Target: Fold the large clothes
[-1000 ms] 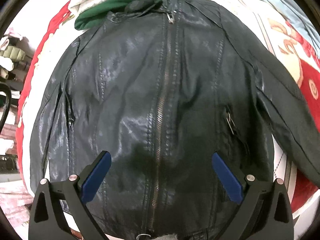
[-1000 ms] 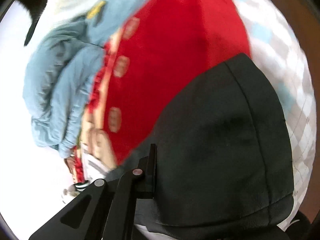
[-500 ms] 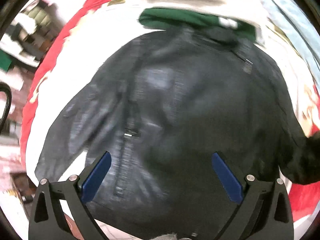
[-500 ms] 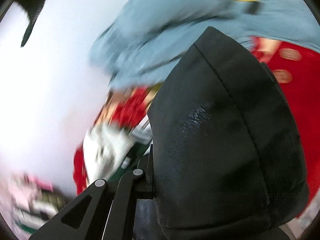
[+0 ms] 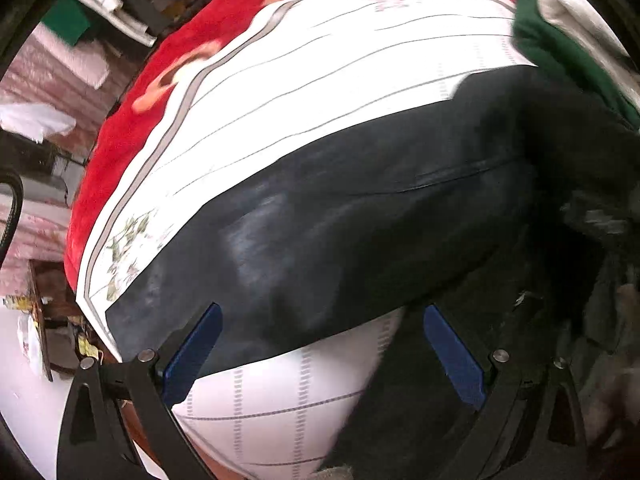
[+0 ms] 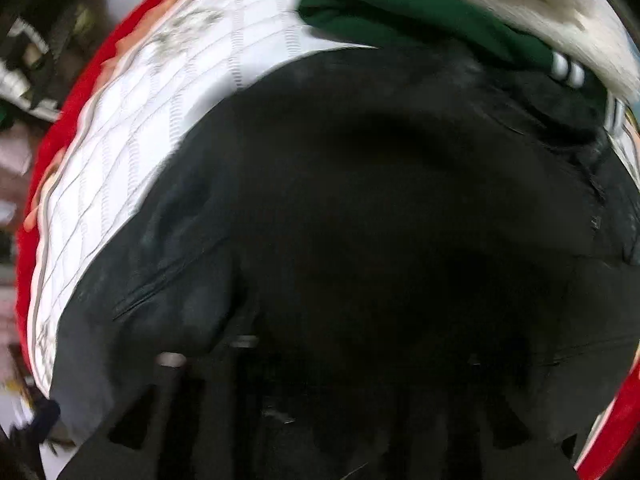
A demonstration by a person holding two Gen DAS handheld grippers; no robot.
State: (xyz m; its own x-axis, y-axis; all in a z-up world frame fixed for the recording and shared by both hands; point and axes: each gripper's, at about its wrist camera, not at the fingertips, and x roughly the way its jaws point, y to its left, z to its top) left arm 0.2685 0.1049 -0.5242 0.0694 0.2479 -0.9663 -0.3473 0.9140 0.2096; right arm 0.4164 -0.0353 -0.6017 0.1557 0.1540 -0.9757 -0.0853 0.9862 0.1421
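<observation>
1. Black, leather-like material fills most of both views: a black jacket lies on a white quilted bedspread with thin grey lines and small floral prints.
2. From the left wrist view, a long sleeve-like part of the jacket runs as a diagonal band from the lower left to the upper right, with a seam along it and a dull sheen near its middle.
3. The left gripper hovers over the lower edge of this band. Its jaws stand wide apart, the blue pads clear of the cloth, with bare bedspread showing between them.
4. A darker fold of the jacket lies under the right-hand pad and spreads to the right edge of the view, where detail is lost in shadow.
5. A green garment with a cream one over it sits at the far end of the jacket, touching its upper part.
6. A red blanket with pale motifs borders the bedspread on the far-left side; cluttered furniture shows beyond it.
7. In the right wrist view, the blurred jacket covers the lower frame. The right gripper is only a dark shape beneath it, so I cannot tell how its jaws stand.
8. The green garment appears here at the top, its white-striped cuff beside the jacket.
</observation>
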